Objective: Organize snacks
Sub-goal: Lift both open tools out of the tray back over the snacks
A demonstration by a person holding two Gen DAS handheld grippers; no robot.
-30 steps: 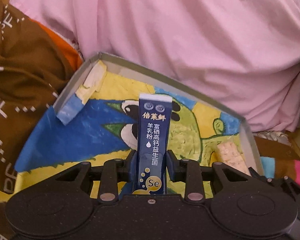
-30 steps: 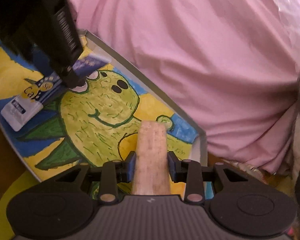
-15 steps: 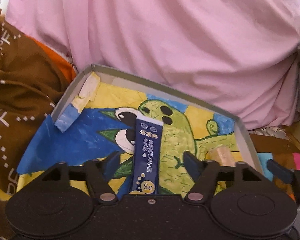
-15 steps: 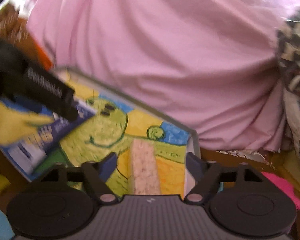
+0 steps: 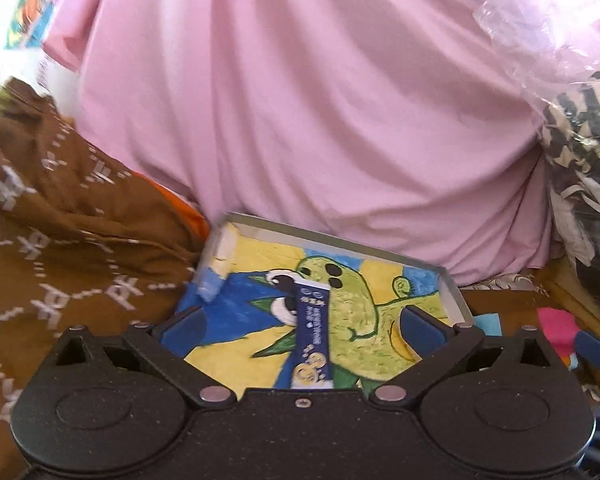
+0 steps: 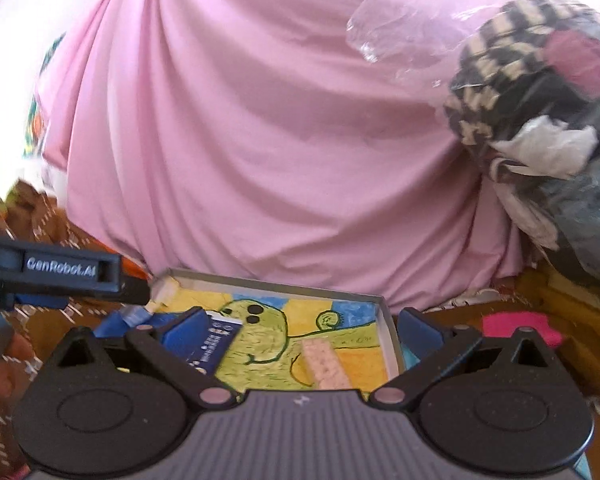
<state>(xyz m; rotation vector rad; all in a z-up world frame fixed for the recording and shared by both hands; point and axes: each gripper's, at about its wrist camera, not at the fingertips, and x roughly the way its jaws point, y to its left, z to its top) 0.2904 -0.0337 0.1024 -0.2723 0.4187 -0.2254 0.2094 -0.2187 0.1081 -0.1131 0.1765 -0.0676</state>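
A: Left hand-held gripper (image 5: 304, 328), status?
B: Jaws spread wide, holding nothing. The dark blue stick sachet with white print (image 5: 311, 340) lies flat between the fingers but well clear of both blue pads (image 5: 182, 326).

A: Where does the sachet rest?
B: Inside the shallow grey-rimmed tray with a painted green cartoon figure on yellow and blue (image 5: 454, 292), across the figure's eye and left side, long axis running toward the camera.

A: Right hand-held gripper (image 6: 302, 330)?
B: Also fully open, empty. The pale beige wafer-like snack bar (image 6: 326, 366) lies on the tray floor between its fingers, touching neither, near the tray's right wall.

A: Both snacks in one tray?
B: Yes. In the right wrist view the sachet sits left, the bar right, apart, with the green figure between them.

A: Surroundings?
B: Pink draped cloth (image 6: 260, 140) behind the tray, brown patterned fabric (image 5: 52, 272) to its left. The left gripper's black arm enters the right view at left edge.
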